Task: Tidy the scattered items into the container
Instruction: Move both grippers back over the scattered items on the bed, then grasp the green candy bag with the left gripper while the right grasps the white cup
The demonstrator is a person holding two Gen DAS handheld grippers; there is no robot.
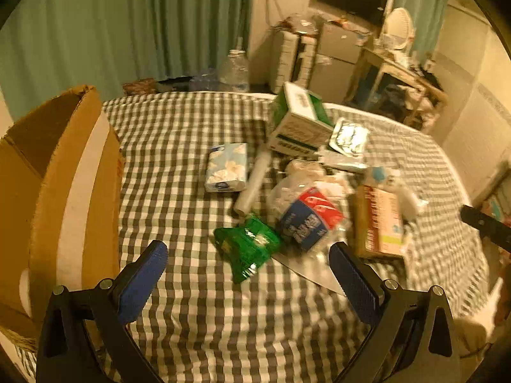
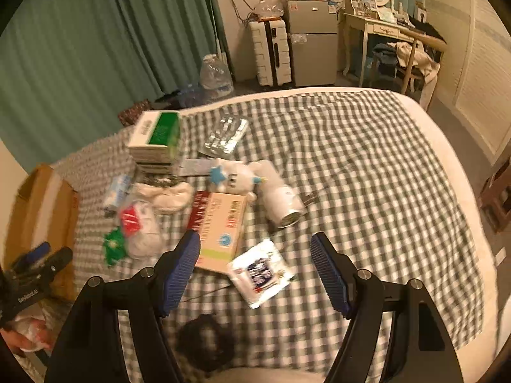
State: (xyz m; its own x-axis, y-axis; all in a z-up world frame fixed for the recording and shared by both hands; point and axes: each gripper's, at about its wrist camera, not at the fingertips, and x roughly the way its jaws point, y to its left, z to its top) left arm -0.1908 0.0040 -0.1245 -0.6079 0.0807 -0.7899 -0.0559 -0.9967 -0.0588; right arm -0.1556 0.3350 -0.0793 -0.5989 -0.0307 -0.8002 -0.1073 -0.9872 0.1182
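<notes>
Scattered items lie on a checked bedcover. In the left wrist view my left gripper (image 1: 247, 255) stands open just above a green packet (image 1: 246, 245), with a red-and-blue bag (image 1: 308, 220) and a tissue pack (image 1: 227, 167) beyond it. An open cardboard box (image 1: 64, 191) stands at the left. In the right wrist view my right gripper (image 2: 255, 249) is open over a white sachet (image 2: 260, 271) and the near edge of a pink box (image 2: 220, 226). A plush toy (image 2: 236, 175), a white can (image 2: 282, 202), a green-and-white carton (image 2: 156, 134) and a blister pack (image 2: 226, 135) lie farther off.
A dark coiled cable (image 2: 204, 341) lies near the bed's front edge. The cardboard box (image 2: 41, 210) and the left gripper (image 2: 35, 268), held by a hand, show at the left. Curtains, a water bottle (image 2: 215, 73), a suitcase, a small fridge and a desk stand beyond the bed.
</notes>
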